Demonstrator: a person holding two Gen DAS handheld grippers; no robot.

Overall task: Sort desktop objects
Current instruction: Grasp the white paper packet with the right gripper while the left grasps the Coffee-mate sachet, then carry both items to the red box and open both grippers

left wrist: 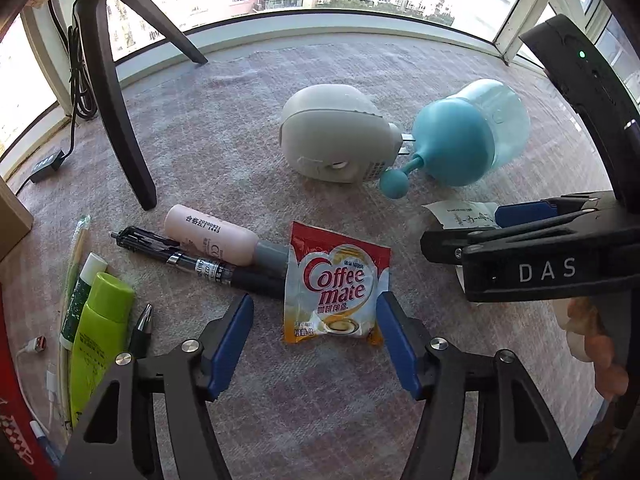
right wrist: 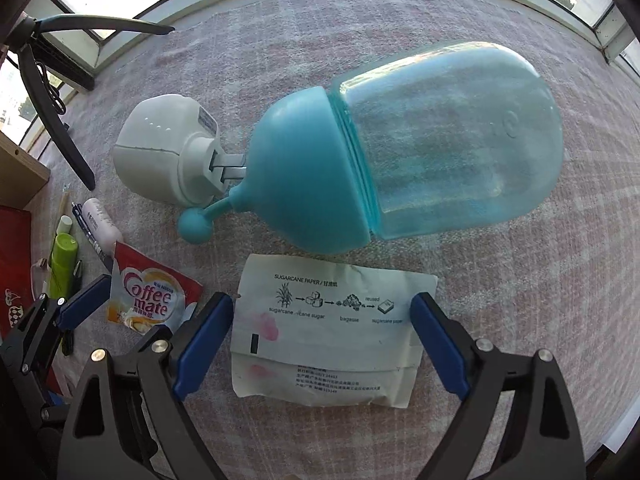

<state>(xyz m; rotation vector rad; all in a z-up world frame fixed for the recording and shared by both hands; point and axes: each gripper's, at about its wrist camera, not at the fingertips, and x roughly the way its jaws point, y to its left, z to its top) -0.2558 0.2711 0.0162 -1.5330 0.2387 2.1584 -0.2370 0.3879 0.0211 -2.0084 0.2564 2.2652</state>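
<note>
My left gripper [left wrist: 316, 312] is open, its blue pads on either side of a Coffee mate sachet [left wrist: 334, 286] lying on the cloth; the sachet also shows in the right wrist view [right wrist: 150, 300]. My right gripper [right wrist: 322, 316] is open, straddling a white sugarcane-paper packet [right wrist: 332, 328]; this gripper shows at the right of the left wrist view [left wrist: 532, 236]. A blue bottle [right wrist: 400, 148] lies on its side beyond the packet, touching the prongs of a white plug adapter [right wrist: 160, 156].
Left of the sachet lie a pink tube [left wrist: 216, 236], a black pen [left wrist: 192, 260], a green tube [left wrist: 100, 328] and a second pen [left wrist: 142, 328]. A tripod leg [left wrist: 116, 108] stands at the back left. A red box [left wrist: 12, 400] is at the left edge.
</note>
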